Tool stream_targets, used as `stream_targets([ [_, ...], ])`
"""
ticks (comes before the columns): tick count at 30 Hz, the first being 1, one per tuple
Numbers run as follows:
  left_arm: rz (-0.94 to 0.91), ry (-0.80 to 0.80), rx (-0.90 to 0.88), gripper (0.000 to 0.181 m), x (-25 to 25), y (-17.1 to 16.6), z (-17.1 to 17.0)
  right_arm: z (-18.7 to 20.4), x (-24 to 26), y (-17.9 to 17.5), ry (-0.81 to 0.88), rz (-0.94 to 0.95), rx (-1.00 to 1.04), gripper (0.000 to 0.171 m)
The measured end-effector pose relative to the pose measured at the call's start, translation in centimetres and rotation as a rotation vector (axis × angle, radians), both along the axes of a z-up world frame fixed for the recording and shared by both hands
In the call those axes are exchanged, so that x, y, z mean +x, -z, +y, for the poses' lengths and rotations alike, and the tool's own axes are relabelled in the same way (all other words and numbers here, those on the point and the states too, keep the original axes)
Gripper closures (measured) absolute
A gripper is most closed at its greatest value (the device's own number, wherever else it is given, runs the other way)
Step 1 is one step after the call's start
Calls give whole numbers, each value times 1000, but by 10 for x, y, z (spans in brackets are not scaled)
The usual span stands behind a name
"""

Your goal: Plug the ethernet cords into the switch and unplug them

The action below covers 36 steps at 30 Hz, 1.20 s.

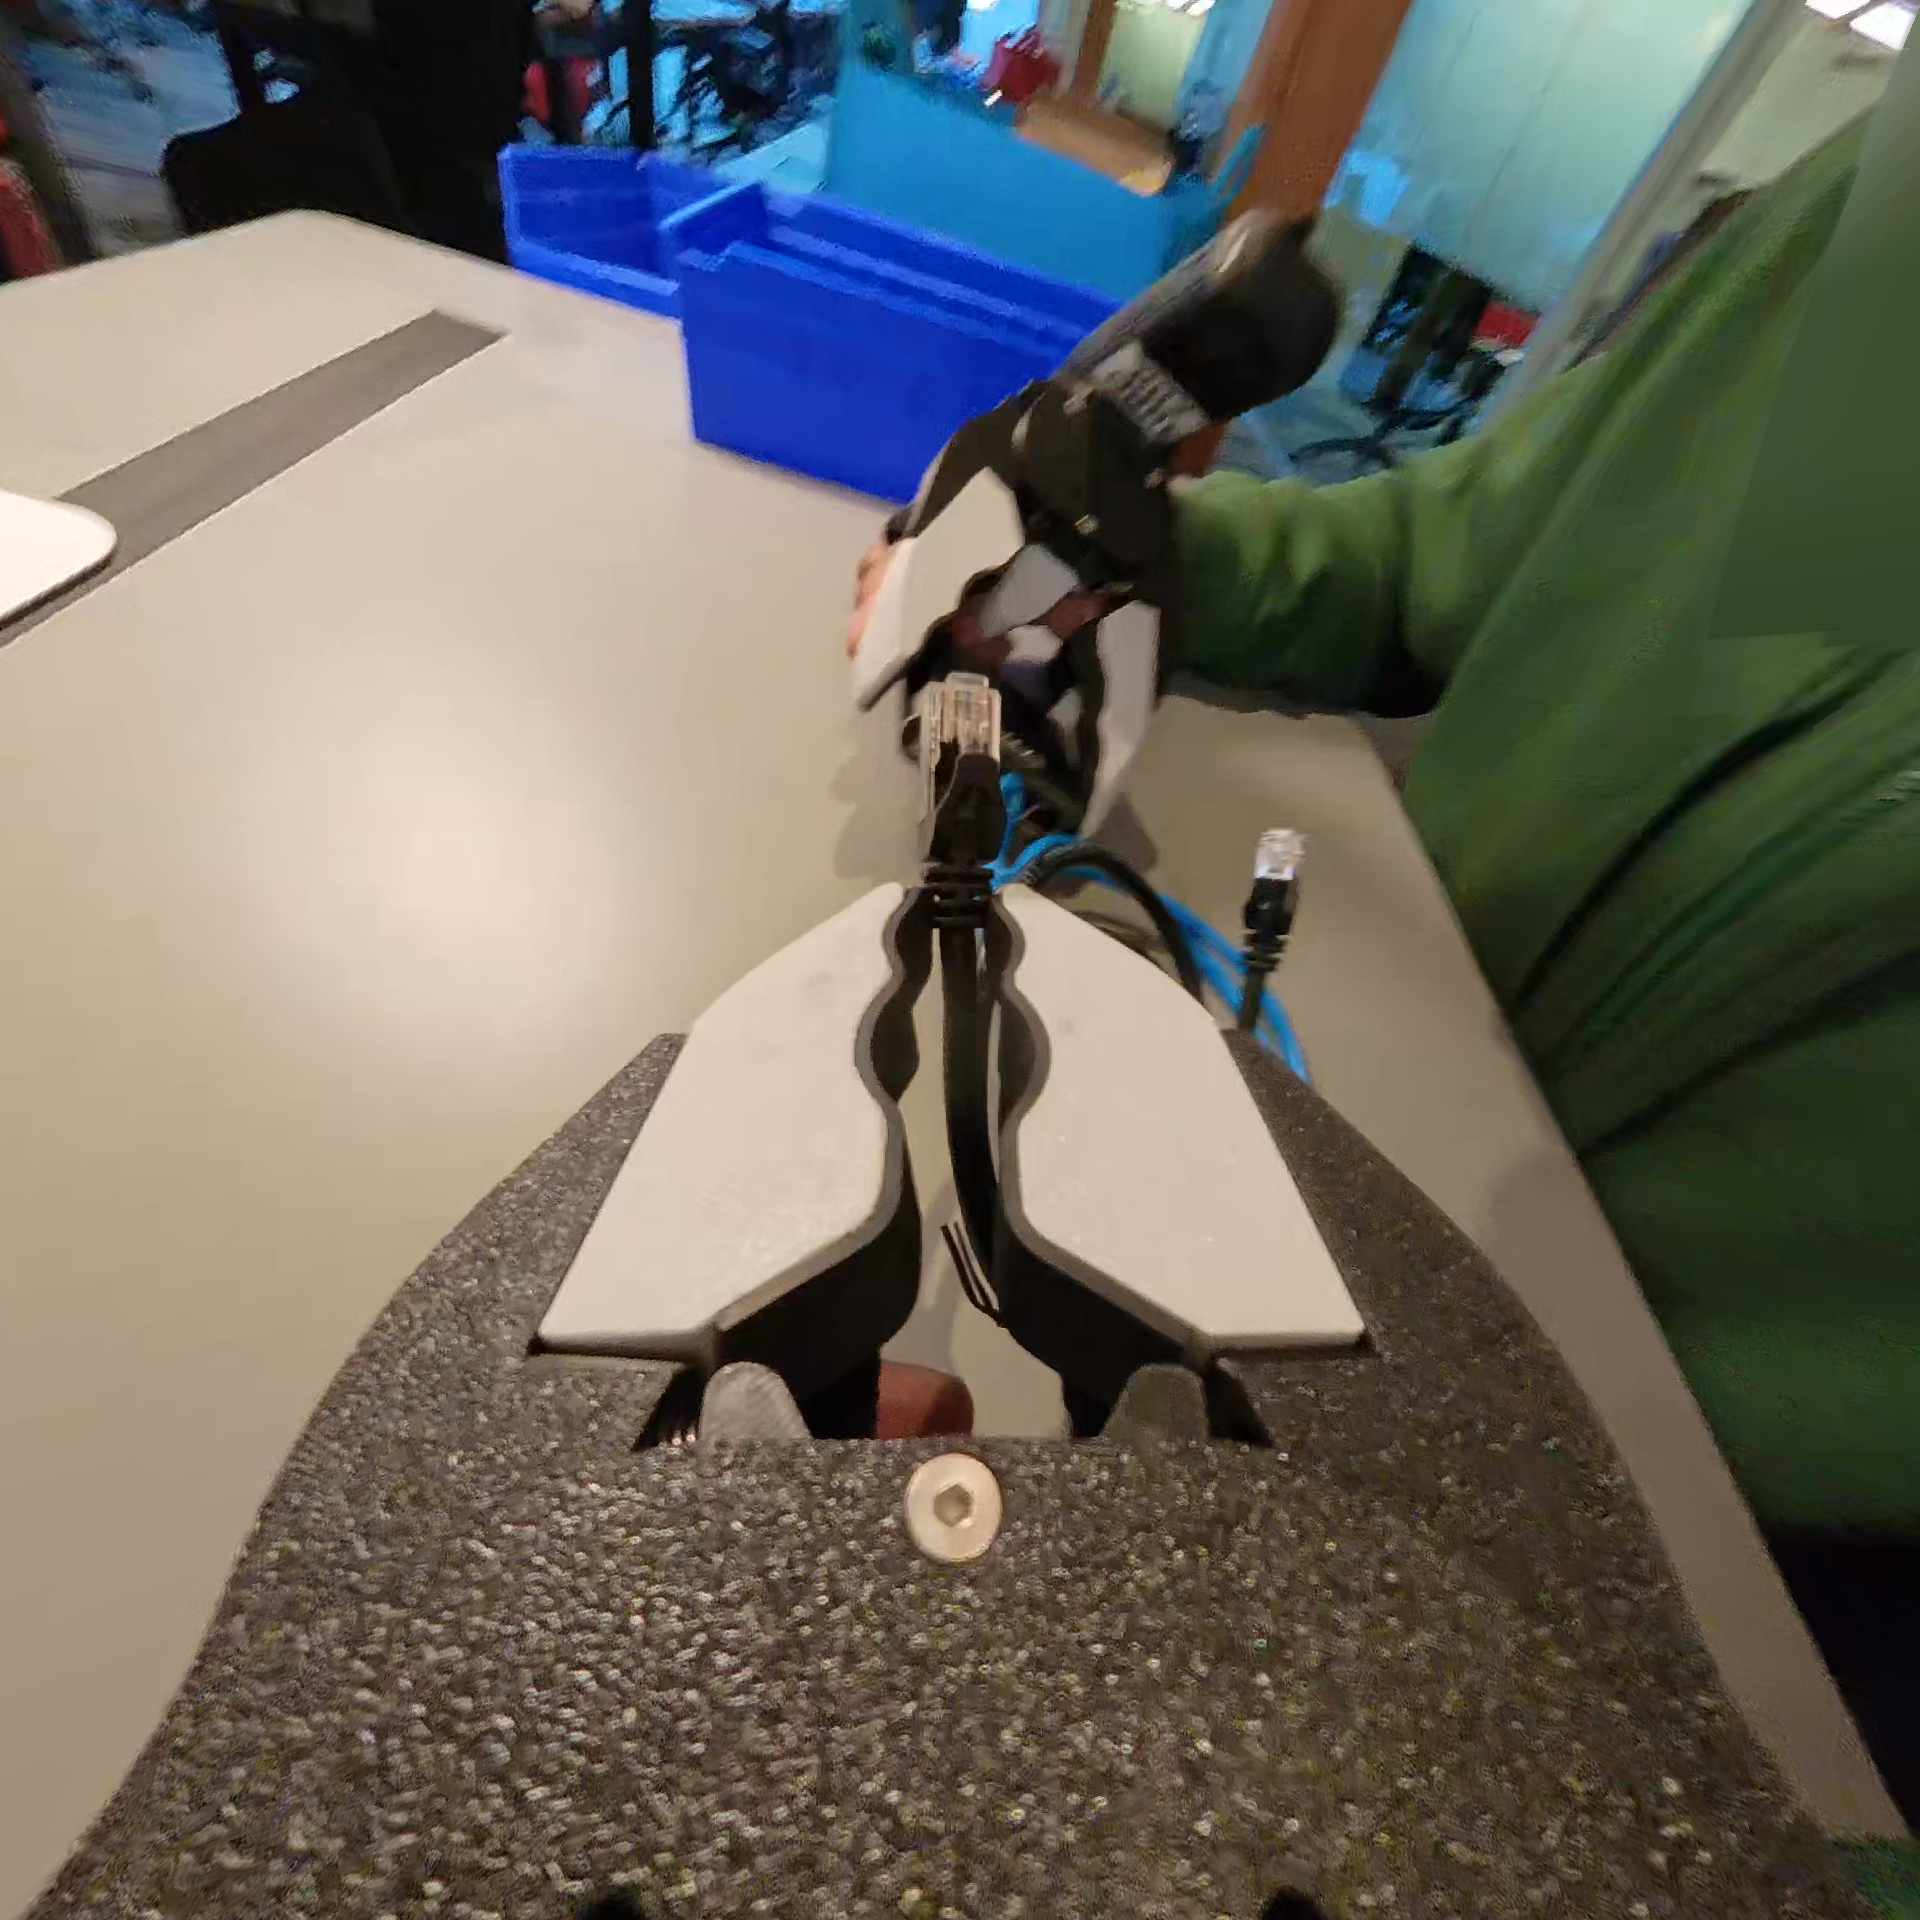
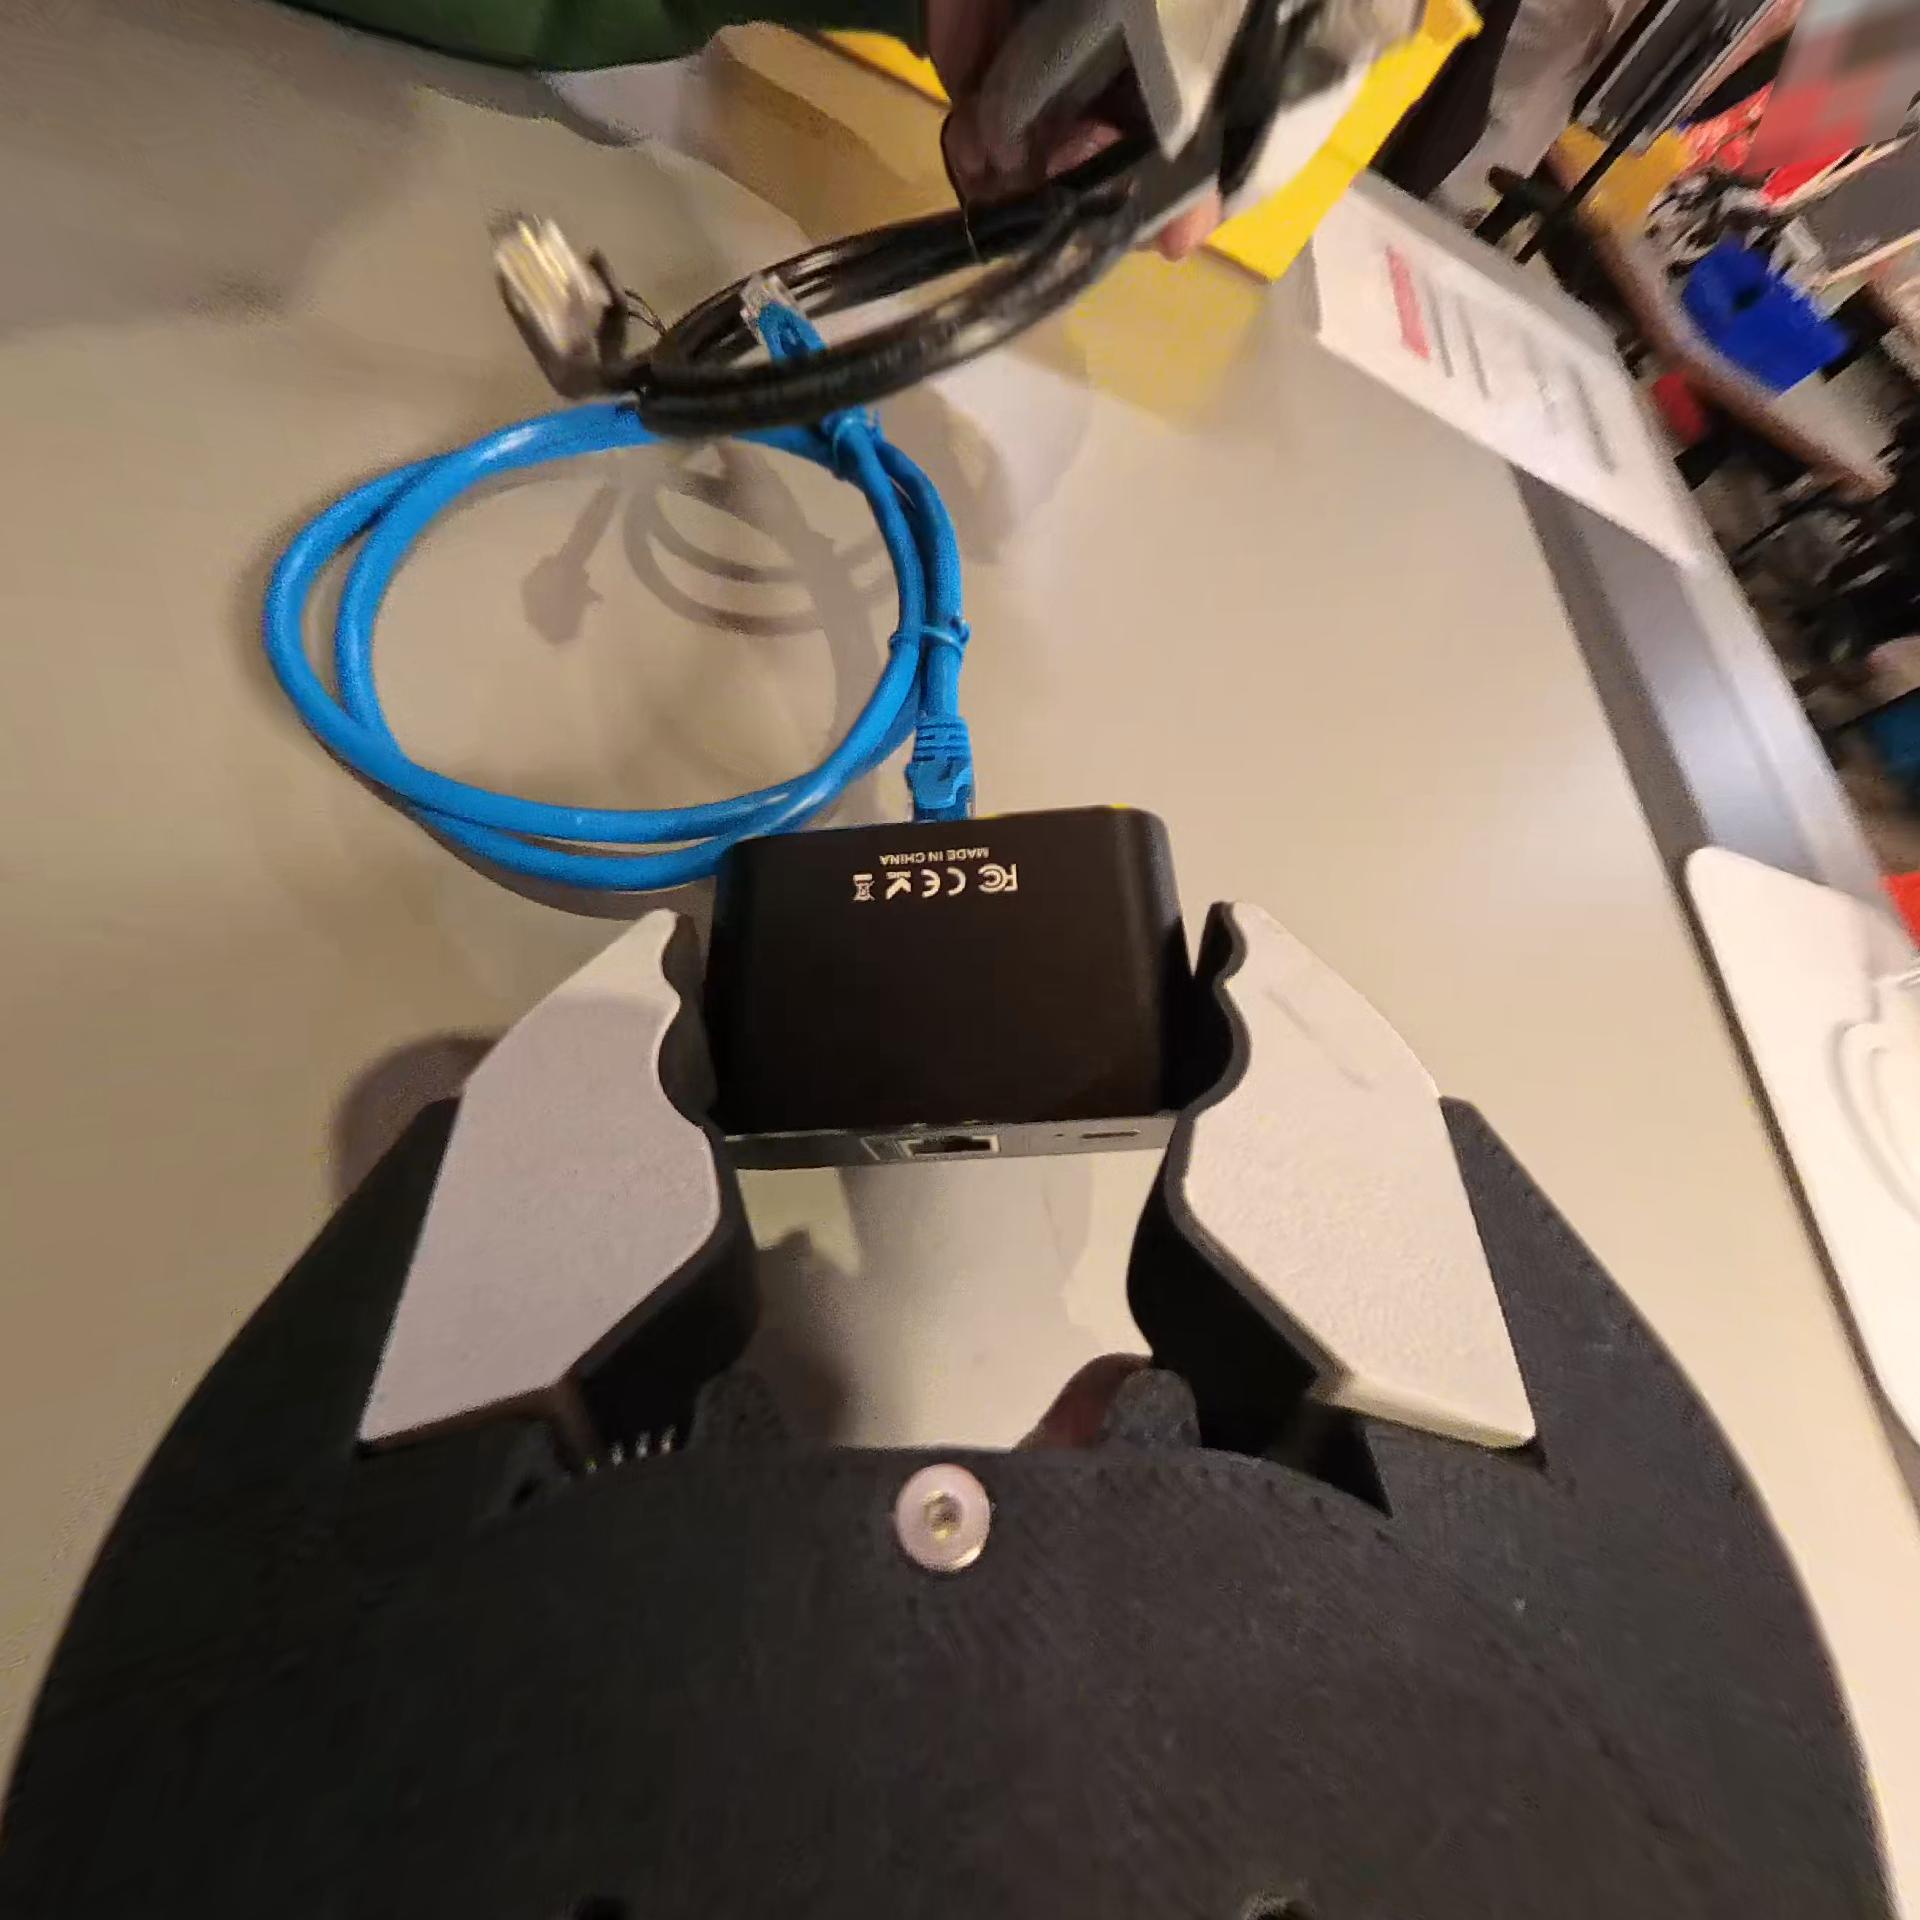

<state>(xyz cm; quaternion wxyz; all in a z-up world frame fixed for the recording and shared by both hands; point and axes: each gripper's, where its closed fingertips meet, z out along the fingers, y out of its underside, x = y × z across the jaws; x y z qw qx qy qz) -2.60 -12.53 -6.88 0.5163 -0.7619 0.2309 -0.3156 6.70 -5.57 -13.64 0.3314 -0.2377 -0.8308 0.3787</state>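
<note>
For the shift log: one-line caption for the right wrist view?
Right gripper clamps the black switch; blue cord plugged into its far side.

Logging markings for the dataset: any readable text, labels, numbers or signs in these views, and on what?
Switch, in the right gripper: a line of white print and a row of white symbols on its upper face. They are sharp, but I don't transcribe writing.
White sheet, far right: red and grey print, too blurred to read.
Blue cable, black cable: no print seen.
</note>
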Motion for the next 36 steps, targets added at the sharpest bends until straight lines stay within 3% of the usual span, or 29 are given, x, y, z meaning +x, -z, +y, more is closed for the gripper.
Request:
stream_targets([
  [5, -112, 162, 172, 170, 17, -52, -36, -2, -4, -5, 15, 93, 102, 81],
  [10, -199, 165, 211, 171, 19, -92, -59, 8, -8, -8, 60, 131, 137, 80],
  [14, 4, -4, 27, 171, 4, -59, -46, 18, -9, -8, 83, 143, 174, 81],
  [20, 288, -74, -161, 171, 24, 4, 4, 5, -9, -9, 51, 154, 209, 81],
  [28, 539, -27, -211, 170, 48, 54, 43, -10, -7, -8, 5, 165, 174, 82],
  [36, 654, -13, -173, 170, 54, 70, 53, -13, -5, -4, -19, 130, 112, 84],
])
